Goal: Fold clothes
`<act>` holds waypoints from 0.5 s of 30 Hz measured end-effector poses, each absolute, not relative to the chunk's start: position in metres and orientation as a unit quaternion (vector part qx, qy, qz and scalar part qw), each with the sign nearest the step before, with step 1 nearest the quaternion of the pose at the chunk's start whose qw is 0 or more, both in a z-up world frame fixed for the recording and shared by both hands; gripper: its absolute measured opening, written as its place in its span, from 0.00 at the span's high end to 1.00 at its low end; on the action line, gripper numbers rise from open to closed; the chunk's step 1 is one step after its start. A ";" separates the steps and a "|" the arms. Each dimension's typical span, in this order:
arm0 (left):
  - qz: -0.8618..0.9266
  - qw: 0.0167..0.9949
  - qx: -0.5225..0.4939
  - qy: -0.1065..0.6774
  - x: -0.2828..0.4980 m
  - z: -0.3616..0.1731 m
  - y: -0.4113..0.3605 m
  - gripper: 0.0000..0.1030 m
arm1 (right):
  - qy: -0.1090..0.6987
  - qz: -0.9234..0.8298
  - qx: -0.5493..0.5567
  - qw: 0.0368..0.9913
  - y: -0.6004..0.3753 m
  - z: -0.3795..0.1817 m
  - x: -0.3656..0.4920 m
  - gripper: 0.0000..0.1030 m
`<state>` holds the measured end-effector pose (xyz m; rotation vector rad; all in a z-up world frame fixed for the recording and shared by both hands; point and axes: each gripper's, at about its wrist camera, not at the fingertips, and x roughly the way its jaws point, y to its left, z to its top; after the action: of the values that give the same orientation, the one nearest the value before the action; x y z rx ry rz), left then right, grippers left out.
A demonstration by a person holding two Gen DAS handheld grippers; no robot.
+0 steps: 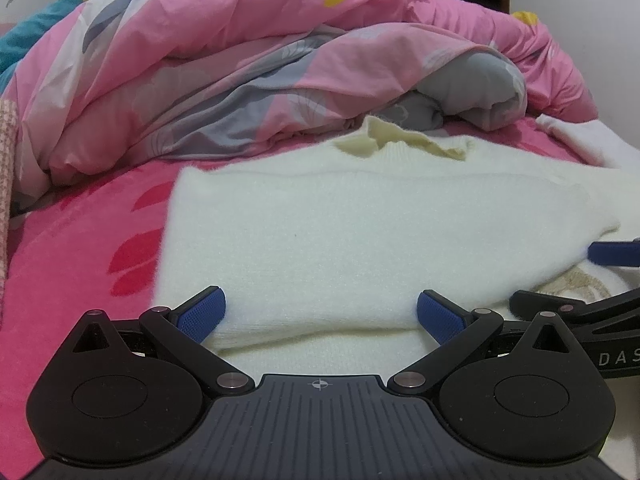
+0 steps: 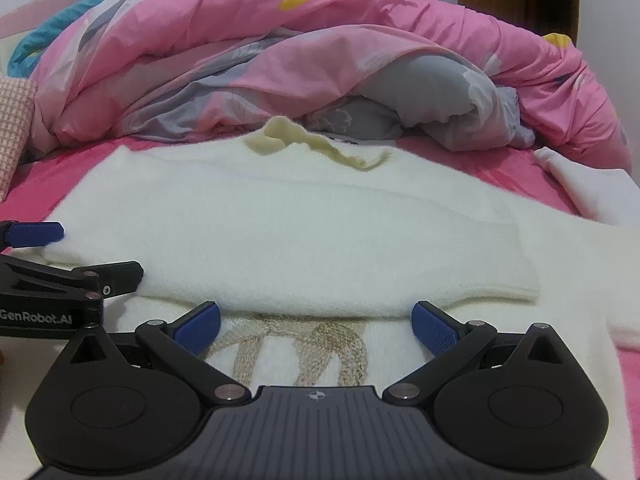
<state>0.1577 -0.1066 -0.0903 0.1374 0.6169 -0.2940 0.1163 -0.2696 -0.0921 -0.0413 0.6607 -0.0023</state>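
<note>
"GenRobot.AI" is printed on the left gripper (image 2: 60, 256), seen at the left of the right wrist view. Both it and the right gripper (image 2: 316, 320) gape wide, empty, low over the near edge of the cream sweater (image 1: 360, 220), which lies on the pink bedsheet (image 1: 80, 248).

Low, close, facing quilt (image 1: 280, 60), sharing sweater (image 2: 300, 232)

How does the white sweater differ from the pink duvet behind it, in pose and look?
The white sweater lies flat and spread on the bed, a layer folded over its front; the pink duvet is heaped in a loose roll behind it. The sweater is plain fuzzy knit with one tan embroidered motif; the duvet is smooth, creased cloth patterned in pink, grey and yellow. Both rest on the pink bedsheet, and neither is gripped.
</note>
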 end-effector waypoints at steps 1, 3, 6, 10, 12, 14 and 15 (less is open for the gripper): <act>-0.144 0.940 0.067 0.302 0.157 -0.091 -0.106 0.00 | 0.324 -0.001 -0.021 0.946 -0.270 -0.092 0.116 0.00; -0.145 0.940 0.064 0.303 0.157 -0.091 -0.105 0.00 | 0.324 0.000 -0.019 0.946 -0.271 -0.092 0.117 0.00; -0.146 0.939 0.060 0.305 0.158 -0.090 -0.104 0.00 | 0.323 0.003 -0.014 0.946 -0.272 -0.093 0.117 0.00; -0.138 0.939 0.035 0.312 0.159 -0.083 -0.103 0.00 | 0.320 0.006 -0.007 0.947 -0.274 -0.093 0.116 0.00; -0.132 0.940 0.010 0.314 0.157 -0.077 -0.101 0.00 | 0.315 0.008 -0.002 0.949 -0.276 -0.091 0.114 0.00; -0.129 0.939 -0.012 0.317 0.156 -0.072 -0.100 0.00 | 0.303 0.012 0.006 0.953 -0.280 -0.086 0.109 0.00; -0.126 0.939 -0.017 0.320 0.156 -0.070 -0.101 0.00 | 0.292 0.015 0.012 0.956 -0.283 -0.083 0.105 0.00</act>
<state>0.1559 -0.1009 -0.0695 -0.0343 0.6540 -0.2579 0.1050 -0.2832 -0.0828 0.0252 0.5929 0.0298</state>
